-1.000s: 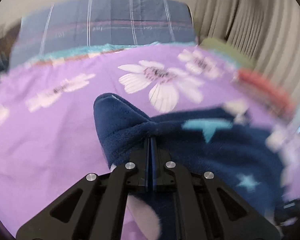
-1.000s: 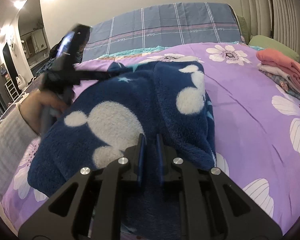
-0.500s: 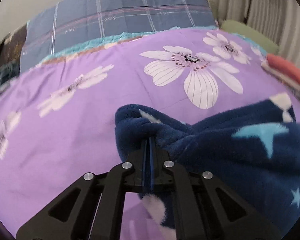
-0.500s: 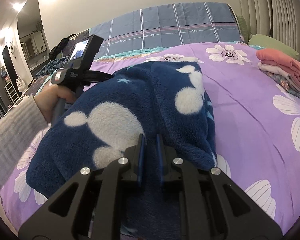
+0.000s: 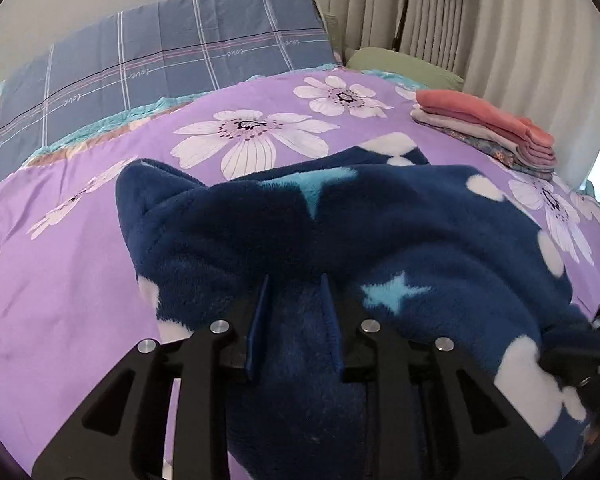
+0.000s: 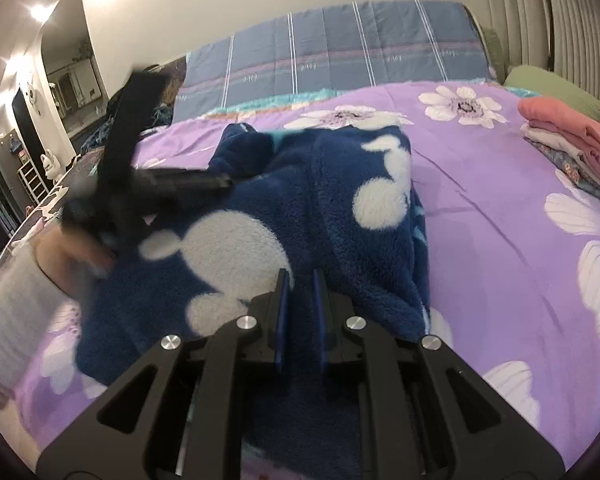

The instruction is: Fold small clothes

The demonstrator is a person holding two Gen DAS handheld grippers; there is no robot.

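The left hand-held gripper (image 5: 294, 296) is opening its jaws, which were pinched tight on the navy fleece garment (image 5: 380, 232) a moment ago; the fleece is now lying slack between them. In the right wrist view it is blurring across the garment's far edge.

Before you lies a navy fleece garment (image 5: 420, 240), deep-piled and matt, with white blobs and pale-blue stars of the same plush. The purple bedspread (image 5: 80, 280) under it is smooth woven cloth with a faint sheen and a printed flower pattern. The left gripper (image 5: 294, 292) and right gripper (image 6: 298, 284) you hold look like matt black plastic with bright polished metal screw heads. The folded stack (image 5: 492, 128) is soft, matt cloth.
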